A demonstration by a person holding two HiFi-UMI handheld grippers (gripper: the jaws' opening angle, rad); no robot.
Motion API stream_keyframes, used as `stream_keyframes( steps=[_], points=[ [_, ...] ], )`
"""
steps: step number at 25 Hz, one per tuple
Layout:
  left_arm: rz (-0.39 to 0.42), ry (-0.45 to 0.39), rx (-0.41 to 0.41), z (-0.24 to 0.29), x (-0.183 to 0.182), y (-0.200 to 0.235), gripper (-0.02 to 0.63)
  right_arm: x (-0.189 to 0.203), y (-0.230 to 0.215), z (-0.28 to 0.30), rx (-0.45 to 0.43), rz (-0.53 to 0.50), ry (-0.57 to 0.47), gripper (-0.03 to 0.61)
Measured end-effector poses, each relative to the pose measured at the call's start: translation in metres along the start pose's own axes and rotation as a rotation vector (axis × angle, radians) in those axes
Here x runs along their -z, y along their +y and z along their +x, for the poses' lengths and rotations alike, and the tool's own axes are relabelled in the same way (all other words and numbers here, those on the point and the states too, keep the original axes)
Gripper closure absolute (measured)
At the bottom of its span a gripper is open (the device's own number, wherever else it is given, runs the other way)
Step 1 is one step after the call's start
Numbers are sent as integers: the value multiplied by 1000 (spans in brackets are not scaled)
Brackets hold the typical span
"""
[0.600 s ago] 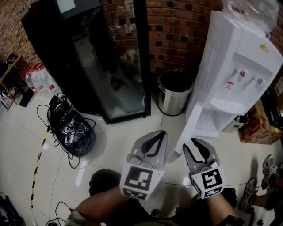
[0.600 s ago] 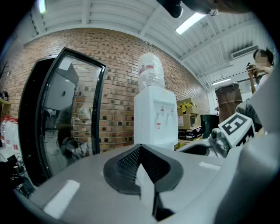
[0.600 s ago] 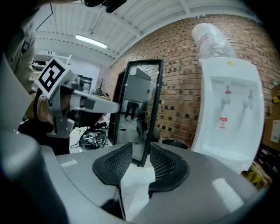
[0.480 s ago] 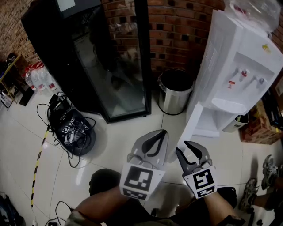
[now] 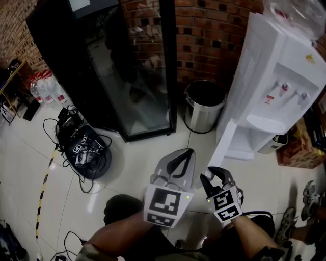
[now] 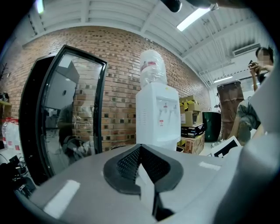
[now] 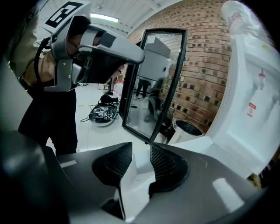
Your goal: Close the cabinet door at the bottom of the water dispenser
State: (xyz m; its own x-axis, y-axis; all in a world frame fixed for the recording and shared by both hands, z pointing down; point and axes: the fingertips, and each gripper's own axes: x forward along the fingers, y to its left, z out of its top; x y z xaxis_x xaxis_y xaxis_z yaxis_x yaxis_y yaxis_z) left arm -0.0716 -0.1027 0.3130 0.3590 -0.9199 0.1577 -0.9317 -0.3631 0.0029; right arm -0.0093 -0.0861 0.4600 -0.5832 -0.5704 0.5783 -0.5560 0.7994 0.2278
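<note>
1. One white cabinet door (image 5: 224, 145) stands swung open at the foot of the single white plastic water dispenser (image 5: 275, 66).
2. Two grippers: the right gripper (image 5: 214, 176), just beside the dispenser's door, tilts downward with its jaws spread; the left gripper (image 5: 189, 153), farther from the dispenser, has its jaws pressed together.

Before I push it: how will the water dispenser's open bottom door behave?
The cabinet door looks thin and flat, so probably light, stiff, swinging freely. The water dispenser is tall with a bottle on top; a hard shove might rock it.
</note>
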Motion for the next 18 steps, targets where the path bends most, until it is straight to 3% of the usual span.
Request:
stream_keyframes(
  steps=[9, 18],
  points=[
    [19, 30, 69, 20, 6, -29, 613, 13, -7, -19, -8, 30, 24, 465],
    [23, 11, 154, 46, -1, -74, 612, 57, -41, -65, 94, 125, 81, 480]
  ],
)
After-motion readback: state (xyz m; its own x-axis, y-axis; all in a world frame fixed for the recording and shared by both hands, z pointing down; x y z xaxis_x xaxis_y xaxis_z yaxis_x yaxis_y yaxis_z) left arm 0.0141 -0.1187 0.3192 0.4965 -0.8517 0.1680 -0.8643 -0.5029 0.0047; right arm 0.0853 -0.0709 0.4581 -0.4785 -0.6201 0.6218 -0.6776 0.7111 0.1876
